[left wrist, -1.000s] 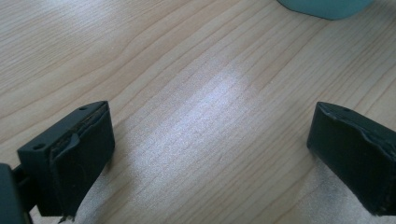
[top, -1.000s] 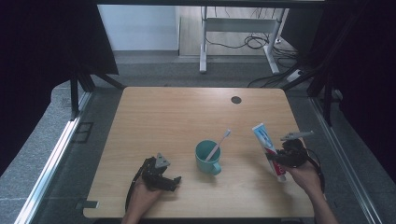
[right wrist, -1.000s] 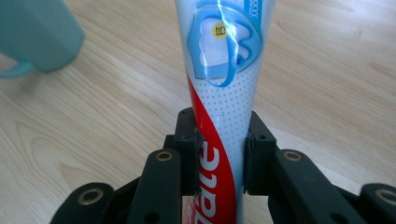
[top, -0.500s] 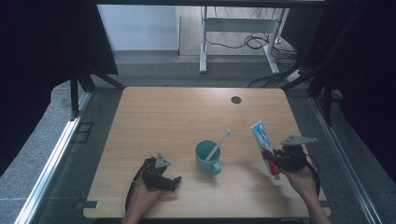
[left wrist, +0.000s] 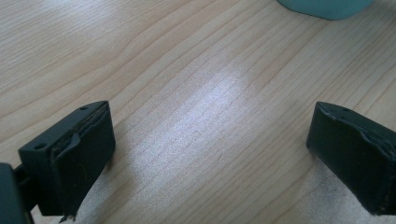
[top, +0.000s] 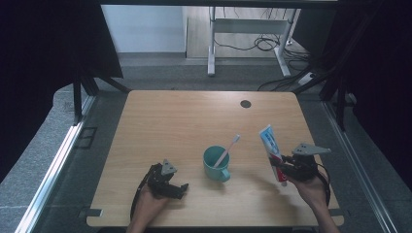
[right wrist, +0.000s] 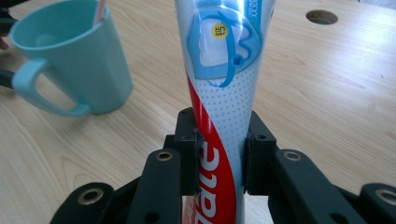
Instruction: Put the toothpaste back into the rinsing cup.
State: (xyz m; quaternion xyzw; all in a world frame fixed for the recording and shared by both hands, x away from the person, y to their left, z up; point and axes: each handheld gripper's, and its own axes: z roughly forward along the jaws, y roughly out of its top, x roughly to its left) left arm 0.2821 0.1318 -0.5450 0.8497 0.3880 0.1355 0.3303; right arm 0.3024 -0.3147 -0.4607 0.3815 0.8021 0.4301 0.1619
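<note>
A teal mug [top: 216, 163] [right wrist: 70, 60] stands near the table's front middle with a toothbrush [top: 228, 150] leaning in it. My right gripper [top: 286, 167] [right wrist: 220, 158] is shut on a red, white and blue toothpaste tube [top: 270, 148] [right wrist: 224, 79], held just right of the mug, raised and pointing away from me. My left gripper [top: 179, 188] [left wrist: 205, 154] rests low on the wood at the front left, open, with bare table between its fingers. The mug's base [left wrist: 327, 5] shows at the top edge of the left gripper view.
A round cable hole [top: 245, 104] [right wrist: 321, 17] sits at the table's far right. The wooden table [top: 184, 126] has dark curtains on both sides, and a white desk frame [top: 243, 29] with cables stands on the floor beyond.
My right gripper has carried the toothpaste tube slightly left, toward the mug, and lifted it a little. The left gripper has stayed put.
</note>
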